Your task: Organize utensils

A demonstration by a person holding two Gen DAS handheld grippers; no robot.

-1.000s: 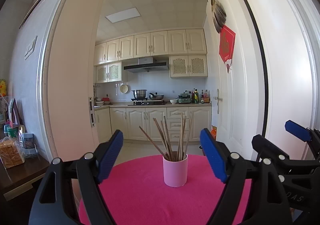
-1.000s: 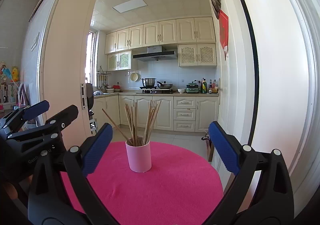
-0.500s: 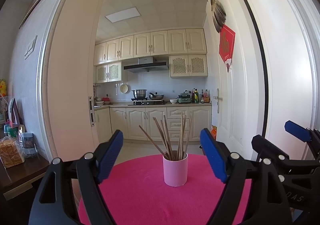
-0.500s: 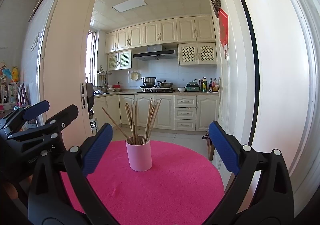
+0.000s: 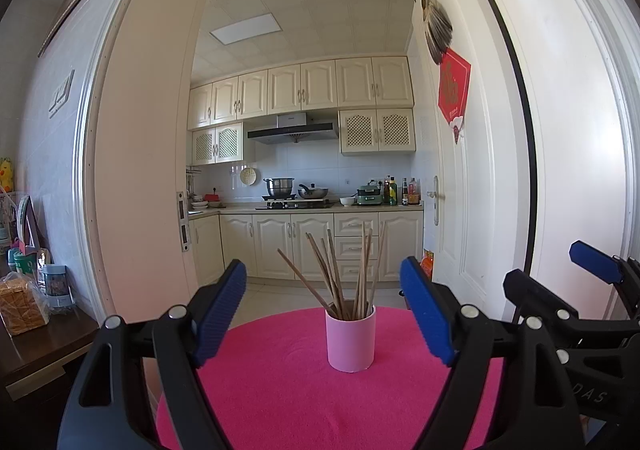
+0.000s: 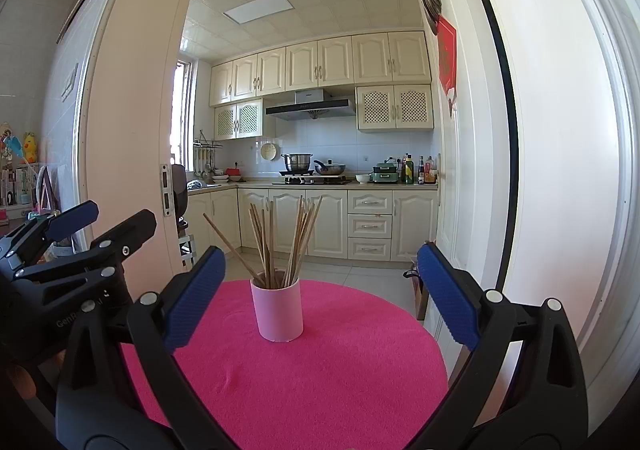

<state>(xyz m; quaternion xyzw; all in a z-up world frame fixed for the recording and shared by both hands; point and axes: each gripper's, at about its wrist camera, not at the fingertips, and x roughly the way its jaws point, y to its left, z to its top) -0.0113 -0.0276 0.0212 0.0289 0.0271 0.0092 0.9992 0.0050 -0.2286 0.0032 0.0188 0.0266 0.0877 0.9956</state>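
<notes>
A home, seen through an open doorway into its kitchen: cream cabinets (image 5: 300,90) at 12 o'clock, range hood (image 5: 294,130) above a stove with pot (image 5: 279,186) and pan (image 5: 313,192), bottles (image 5: 400,192) on the counter at 1 o'clock, red paper decoration (image 5: 453,90) on the door at 2 o'clock.

Pink cylindrical cup (image 5: 351,340) upright on round magenta table (image 5: 280,390), wooden chopsticks (image 5: 340,274) fanned out inside it
</notes>
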